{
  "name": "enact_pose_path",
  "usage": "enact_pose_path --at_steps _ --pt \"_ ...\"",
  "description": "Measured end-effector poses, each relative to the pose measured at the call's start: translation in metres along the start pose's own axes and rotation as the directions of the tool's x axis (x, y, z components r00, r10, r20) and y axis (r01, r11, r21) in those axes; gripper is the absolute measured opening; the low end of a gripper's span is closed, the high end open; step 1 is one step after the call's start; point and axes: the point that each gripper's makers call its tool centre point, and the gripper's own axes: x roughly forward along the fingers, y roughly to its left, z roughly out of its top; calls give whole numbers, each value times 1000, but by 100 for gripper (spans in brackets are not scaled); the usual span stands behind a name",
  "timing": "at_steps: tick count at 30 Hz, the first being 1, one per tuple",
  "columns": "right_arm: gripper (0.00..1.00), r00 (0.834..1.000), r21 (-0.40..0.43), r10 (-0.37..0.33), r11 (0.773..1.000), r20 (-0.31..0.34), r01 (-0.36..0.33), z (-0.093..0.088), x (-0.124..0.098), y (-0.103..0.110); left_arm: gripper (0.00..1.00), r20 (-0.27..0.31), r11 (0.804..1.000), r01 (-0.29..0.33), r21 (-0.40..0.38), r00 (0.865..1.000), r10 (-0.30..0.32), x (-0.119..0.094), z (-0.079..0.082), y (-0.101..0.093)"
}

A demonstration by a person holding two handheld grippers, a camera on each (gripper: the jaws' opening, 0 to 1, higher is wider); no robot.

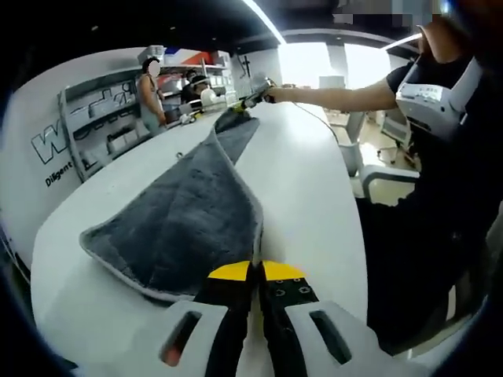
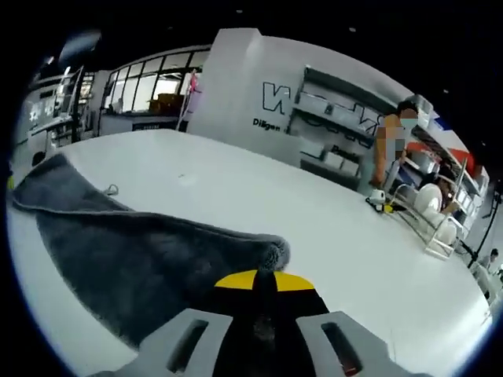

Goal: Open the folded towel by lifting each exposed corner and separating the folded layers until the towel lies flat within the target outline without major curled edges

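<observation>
Towel [image 1: 185, 216], grey w/ pale edging, lies stretched across white desk [image 1: 314, 204], pinched at both ends. Left gripper [image 1: 255, 271] has its yellow-tipped fingers clenched on towel's near edge, by the rounded near corner; right gripper [image 2: 263, 279] is likewise clamped on the opposite end, fabric bunched into a small knot just ahead of its fingers. In left gripper view, right gripper [image 1: 255, 98] shows at towel's far end, held by a person's outstretched arm [image 1: 338, 96].

Key relation: towel's long axis runs straight from one gripper to the other, so each gripper has the cloth directly ahead along its own fingers. Neither is nearer; each owns its end. Far half of towel looks narrower, prob. still doubled along its length; near half spreads wider and lies flat on desk. Fold line seems to run lengthwise, so next move likely calls for pulling layers apart sideways, across that axis, not further along it. No target outline can be made out on desk.

Beyond towel's far end: shelving unit [image 1: 110, 126] against white wall, a person [image 1: 149, 94] standing beside it. Dish rack [image 2: 428, 208] w/ plates sits past towel in right gripper view.
</observation>
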Motion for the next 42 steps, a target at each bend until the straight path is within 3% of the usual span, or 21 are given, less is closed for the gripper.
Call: enact_pose_path --at_steps 7,14,18,42 --pt "2 999 15 1 1000 39 -2 -9 -34 -2 3 28 997 -71 -27 997 71 -13 1 13" --pt "2 999 51 -7 999 39 5 -30 -66 -5 3 43 993 -111 -43 993 113 -23 1 17" --pt "2 999 87 0 996 45 -4 -38 -79 -3 3 45 991 -128 -45 991 130 -29 0 15" --pt "4 1000 83 7 997 -17 -6 -84 -137 2 3 97 984 -164 -65 981 169 -55 8 -8"
